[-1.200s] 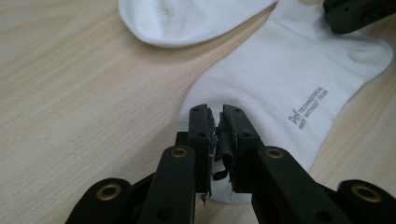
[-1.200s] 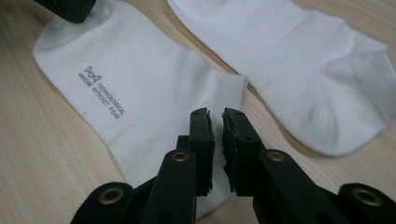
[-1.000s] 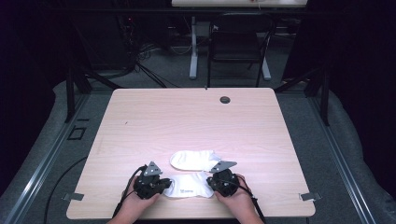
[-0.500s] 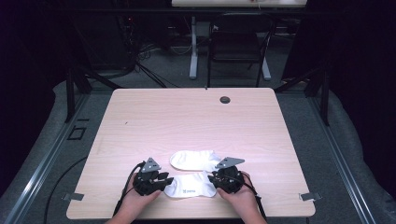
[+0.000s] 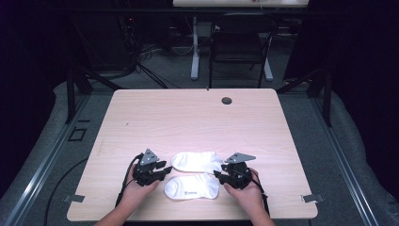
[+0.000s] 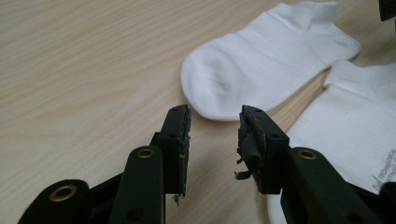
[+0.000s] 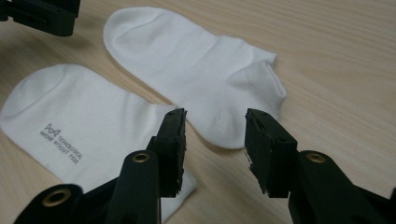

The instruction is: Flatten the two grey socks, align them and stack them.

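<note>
Black left gripper (image 5: 162, 170), right gripper (image 5: 219, 175): grey three-cornered plates, brass-ringed screws, trailing black cables.

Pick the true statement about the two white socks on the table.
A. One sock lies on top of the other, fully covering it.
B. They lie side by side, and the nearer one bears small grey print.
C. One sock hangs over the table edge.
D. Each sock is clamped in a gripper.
B: the nearer sock shows grey lettering, and the plain sock lies flat just beyond it.
</note>
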The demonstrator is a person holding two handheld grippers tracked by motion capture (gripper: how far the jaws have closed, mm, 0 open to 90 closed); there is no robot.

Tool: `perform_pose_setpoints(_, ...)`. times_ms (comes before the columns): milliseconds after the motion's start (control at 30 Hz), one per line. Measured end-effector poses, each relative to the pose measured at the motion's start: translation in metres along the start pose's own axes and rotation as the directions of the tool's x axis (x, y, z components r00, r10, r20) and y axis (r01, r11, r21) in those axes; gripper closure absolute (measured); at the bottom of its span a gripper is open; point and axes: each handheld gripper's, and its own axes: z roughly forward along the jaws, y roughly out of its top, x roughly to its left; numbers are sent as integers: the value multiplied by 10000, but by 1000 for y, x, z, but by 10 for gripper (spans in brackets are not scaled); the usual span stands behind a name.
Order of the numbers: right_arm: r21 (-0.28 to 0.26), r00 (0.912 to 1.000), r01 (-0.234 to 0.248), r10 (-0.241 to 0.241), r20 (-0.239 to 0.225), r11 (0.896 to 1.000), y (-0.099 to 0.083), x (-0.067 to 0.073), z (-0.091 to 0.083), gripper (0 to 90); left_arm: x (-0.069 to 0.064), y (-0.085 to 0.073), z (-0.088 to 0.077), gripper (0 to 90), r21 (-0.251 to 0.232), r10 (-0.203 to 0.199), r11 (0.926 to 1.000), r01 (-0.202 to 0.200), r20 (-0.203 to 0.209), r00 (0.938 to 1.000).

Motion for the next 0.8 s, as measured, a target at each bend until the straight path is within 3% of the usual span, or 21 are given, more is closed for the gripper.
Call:
perform_pose_setpoints(67, -119, 9997, -132, 135, 200, 9998, 2, -3, 1, 568, 3, 4, 1, 609, 73, -69, 9999, 69, -25, 10000)
perform_pose_setpoints(233, -139, 9975, 81, -71, 709, 9999, 9, -13, 0, 552, 8, 13, 7, 567, 65, -276, 9996, 277, -109, 9996)
perform_pose_setpoints(367, -117, 9951, -137, 148, 978, 9998, 13, -22, 2, 564, 10, 19, 15, 564, 183, -422, 9989, 423, -75, 9991)
perform_pose_setpoints(533, -277, 9923, -884, 905, 849, 9957, 15, -35, 5, 614, 11, 25, 26, 556, 138, -381, 9992, 382, -75, 9992)
perform_pose_setpoints(800, -247, 9921, -1145, 1156, 486, 9931, 15, -42, 19, 625, 16, 27, 39, 569, 430, -566, 9975, 569, -81, 9984)
